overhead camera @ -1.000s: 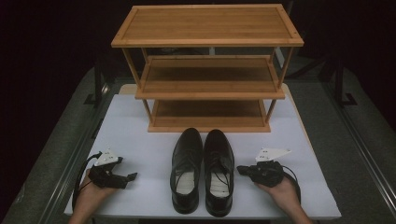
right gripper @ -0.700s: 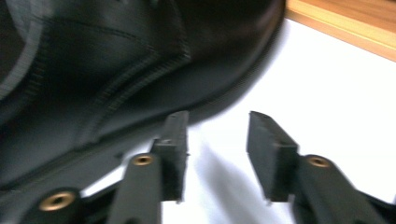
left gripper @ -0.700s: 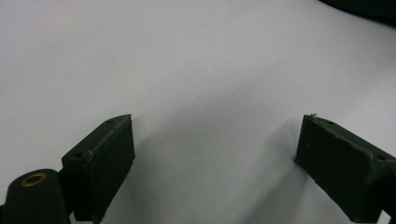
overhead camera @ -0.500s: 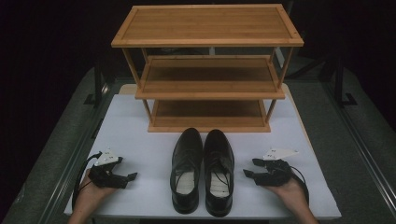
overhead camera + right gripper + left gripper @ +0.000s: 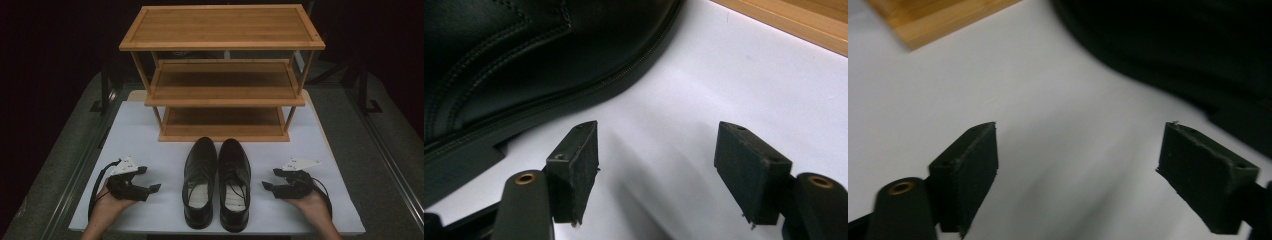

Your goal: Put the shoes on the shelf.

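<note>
The shoes point(image 5: 217, 182) sit side by side at the centre of the white table point(image 5: 150, 130), toes pointing to 12 o'clock toward the wooden rack point(image 5: 222, 92), heels near my edge. The left shoe point(image 5: 200, 182) and right shoe point(image 5: 235, 185) touch along their inner sides. The rack stands just beyond the toes, its three shelves bare.

My left tongs point(image 5: 145, 181) rest in my left hand point(image 5: 107, 207) at about 8 o'clock from the shoes, apart from them, jaws pointing toward 3 o'clock at the left shoe. They are released: in the left gripper view the two black pads stand wide apart over bare white table, with the dark shoe at 2 o'clock and a corner of the rack at 11 o'clock.

My right tongs point(image 5: 270, 179) lie in my right hand point(image 5: 312, 205) at about 4 o'clock from the shoes, jaws pointing toward 9 o'clock at the right shoe, near it but not touching. They too are released: in the right gripper view the pads gape with nothing between them, the shoe's sole edge at 10 o'clock.
</note>
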Motion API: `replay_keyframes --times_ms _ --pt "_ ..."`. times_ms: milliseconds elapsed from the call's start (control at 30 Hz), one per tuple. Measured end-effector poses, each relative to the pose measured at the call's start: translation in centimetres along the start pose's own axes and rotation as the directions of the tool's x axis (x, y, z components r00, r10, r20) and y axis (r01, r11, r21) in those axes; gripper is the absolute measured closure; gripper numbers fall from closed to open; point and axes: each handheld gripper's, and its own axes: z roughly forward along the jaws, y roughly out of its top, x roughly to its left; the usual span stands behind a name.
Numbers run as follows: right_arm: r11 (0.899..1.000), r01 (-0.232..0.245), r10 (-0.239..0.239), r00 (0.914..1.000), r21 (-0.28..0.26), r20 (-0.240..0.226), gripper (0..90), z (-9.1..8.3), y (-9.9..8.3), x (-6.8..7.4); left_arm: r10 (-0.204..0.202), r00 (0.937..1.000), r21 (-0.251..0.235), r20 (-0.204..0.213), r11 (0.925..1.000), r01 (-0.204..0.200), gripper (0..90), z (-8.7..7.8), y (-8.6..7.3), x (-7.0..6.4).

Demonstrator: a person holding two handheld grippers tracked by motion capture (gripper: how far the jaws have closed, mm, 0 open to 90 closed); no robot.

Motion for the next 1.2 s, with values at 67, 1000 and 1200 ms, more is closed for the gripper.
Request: replay_keyframes --times_ms 67,1000,1200 --pt "1.0 0.003 -0.003 1.0 -0.005 -0.003 33.6 -0.1 0.1 0.2 0.008 0.9996 -0.014 0.026 0.9999 -0.007 17.5 0.0 0.8 -0.6" --pt "0.999 0.014 -0.015 0.9995 -0.032 -0.03 33.7 -0.7 1.1 1.2 0.148 0.9584 -0.114 0.244 0.9858 -0.123 43.7 2.6 9.3 -5.0" --pt "0.996 -0.008 0.002 0.9975 -0.092 -0.071 33.7 -1.7 2.3 1.8 0.148 0.9578 -0.088 0.246 0.9876 -0.13 50.5 3.7 9.3 -5.1"
